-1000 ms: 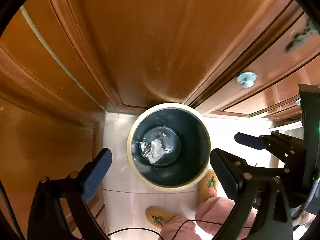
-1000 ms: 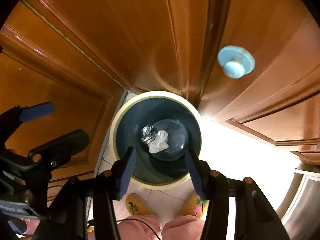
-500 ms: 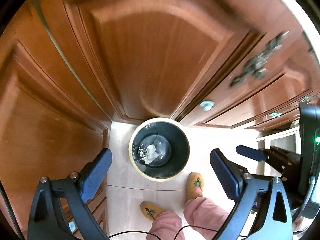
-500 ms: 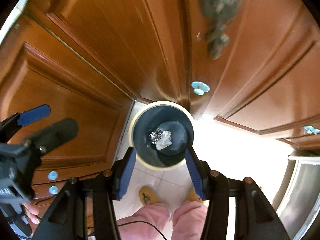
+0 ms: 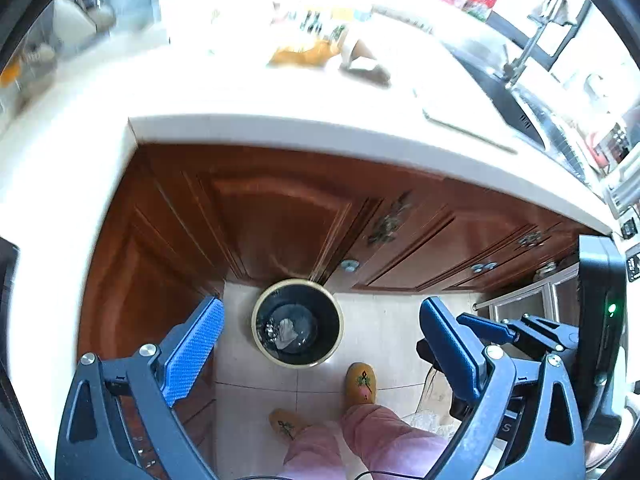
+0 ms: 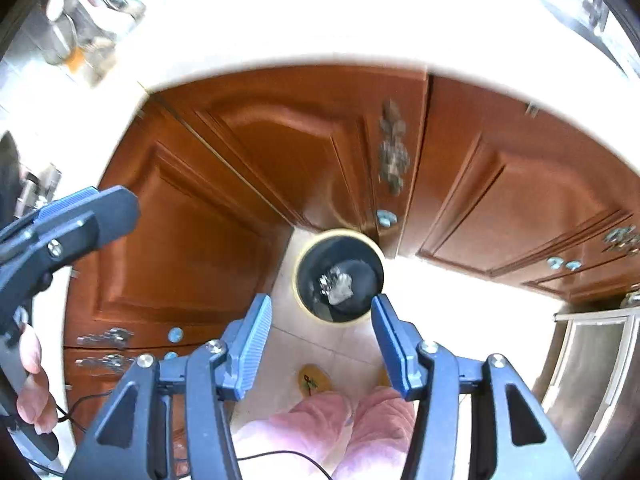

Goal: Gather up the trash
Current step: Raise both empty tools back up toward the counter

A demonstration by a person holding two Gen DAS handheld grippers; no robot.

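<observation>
Left wrist view | bin by cabinets | counter above | both jaws released, empty

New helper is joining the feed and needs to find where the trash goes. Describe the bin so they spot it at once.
Start at the white countertop and drop down the brown cabinet doors to the tiled floor. The trash bin stands there in the corner where the cabinets meet. It is the only round thing on the floor: cream rim, dark inside, crumpled foil and paper at the bottom.
</observation>
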